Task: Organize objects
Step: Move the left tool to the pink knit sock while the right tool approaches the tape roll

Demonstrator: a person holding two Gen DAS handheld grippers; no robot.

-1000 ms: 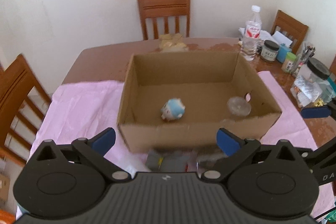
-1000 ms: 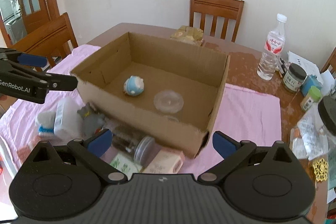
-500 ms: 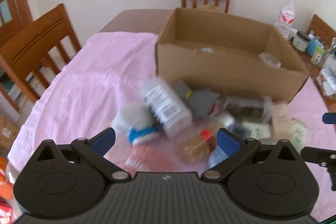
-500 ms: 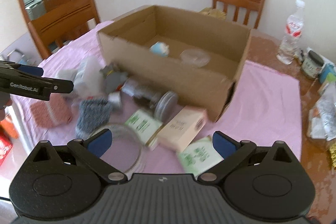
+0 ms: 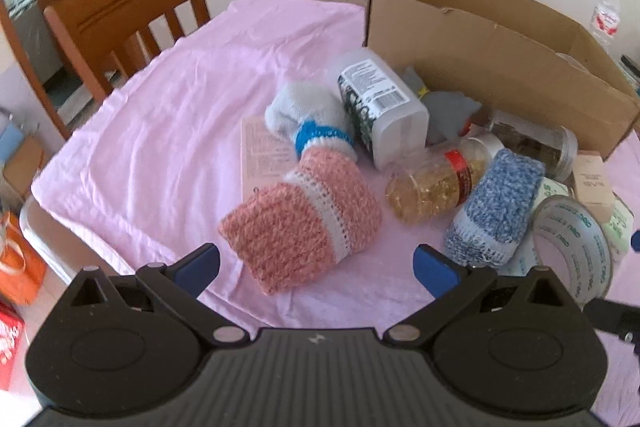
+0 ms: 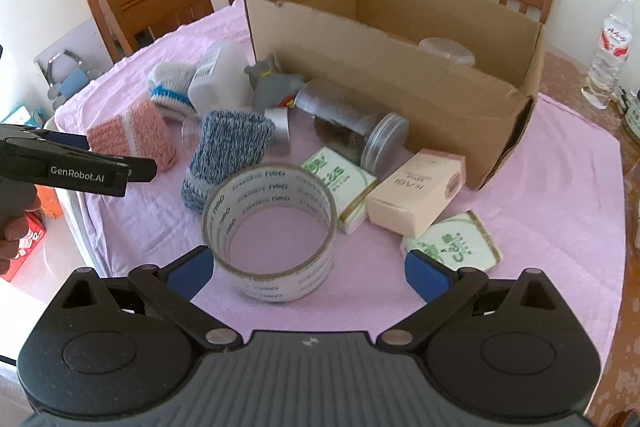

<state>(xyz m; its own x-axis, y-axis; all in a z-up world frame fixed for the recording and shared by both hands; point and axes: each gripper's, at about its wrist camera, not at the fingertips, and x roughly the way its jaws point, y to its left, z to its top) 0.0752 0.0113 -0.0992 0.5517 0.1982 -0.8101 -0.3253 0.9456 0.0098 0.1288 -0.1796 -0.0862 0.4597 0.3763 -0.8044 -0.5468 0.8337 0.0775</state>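
An open cardboard box (image 6: 400,75) stands on the pink cloth (image 5: 160,131); it also shows in the left wrist view (image 5: 480,55). In front of it lie a pink knitted pouch (image 5: 308,219), a white-and-blue sock (image 5: 308,123), a white bottle (image 5: 376,103), a jar of yellow capsules (image 5: 432,183), a blue knitted pouch (image 6: 228,151) and a tape roll (image 6: 272,227). My left gripper (image 5: 316,263) is open, just short of the pink pouch. My right gripper (image 6: 306,271) is open, with the tape roll between its fingers, not gripped.
A clear jar (image 6: 356,131), a cream carton (image 6: 416,191), two green tissue packs (image 6: 452,243) and a grey toy (image 6: 272,83) lie by the box. Wooden chairs (image 5: 128,15) stand at the left and far side. A water bottle (image 6: 608,55) stands at the right.
Both grippers have pulled back from above the box and dropped low over the pile in front of it. The left now faces the pink pouch, the right the tape roll.
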